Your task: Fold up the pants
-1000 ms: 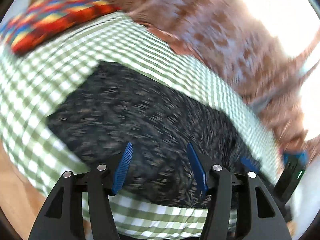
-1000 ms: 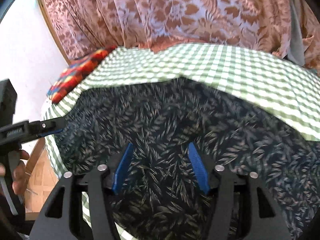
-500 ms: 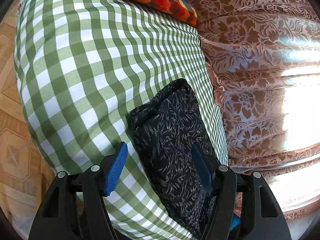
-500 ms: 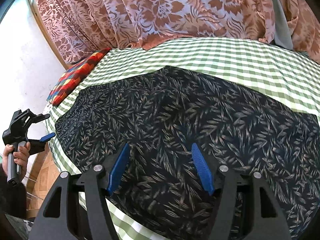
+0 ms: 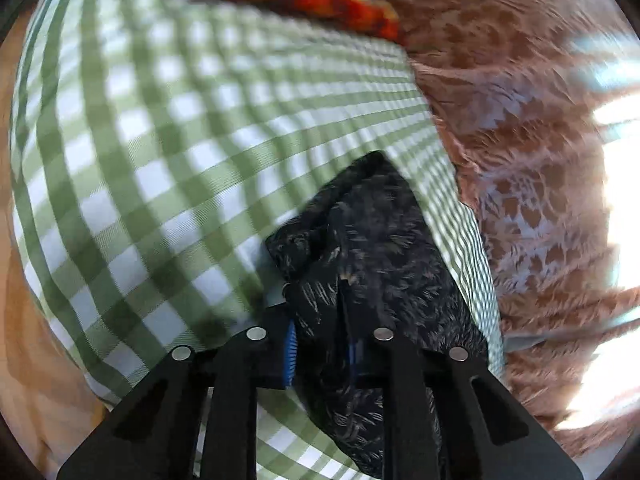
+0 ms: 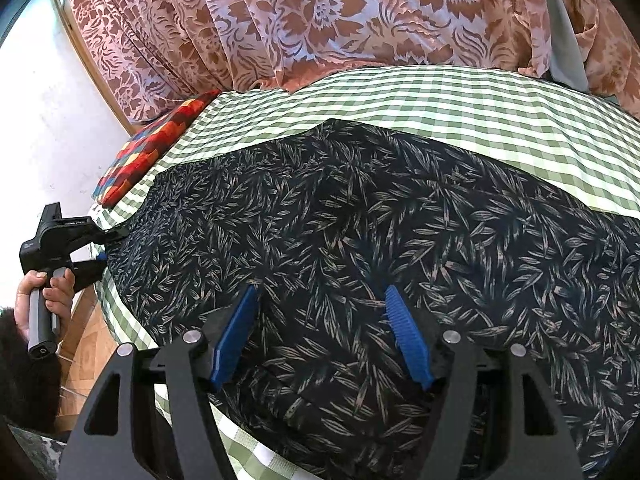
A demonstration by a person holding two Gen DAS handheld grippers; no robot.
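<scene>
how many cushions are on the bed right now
1. A red, orange and blue patchwork cushion lies at the far left end of the green-and-white checked bedsheet, next to the white wall and beyond the dark leaf-print pants. More may lie outside the views.

Both grippers are black angular frames with silver round screws and ribbed blue fingers (image 6: 406,338); at lower left, a grey handle (image 6: 40,320).

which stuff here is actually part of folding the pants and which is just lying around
Part of the job:
- dark leaf-print fabric pants
- left gripper, jaws just closed, pinching the pants' edge
- right gripper, open above the pants

Just lying about:
- green-and-white checked bedsheet
- red, orange and blue patchwork cushion
- pink floral curtain
</scene>
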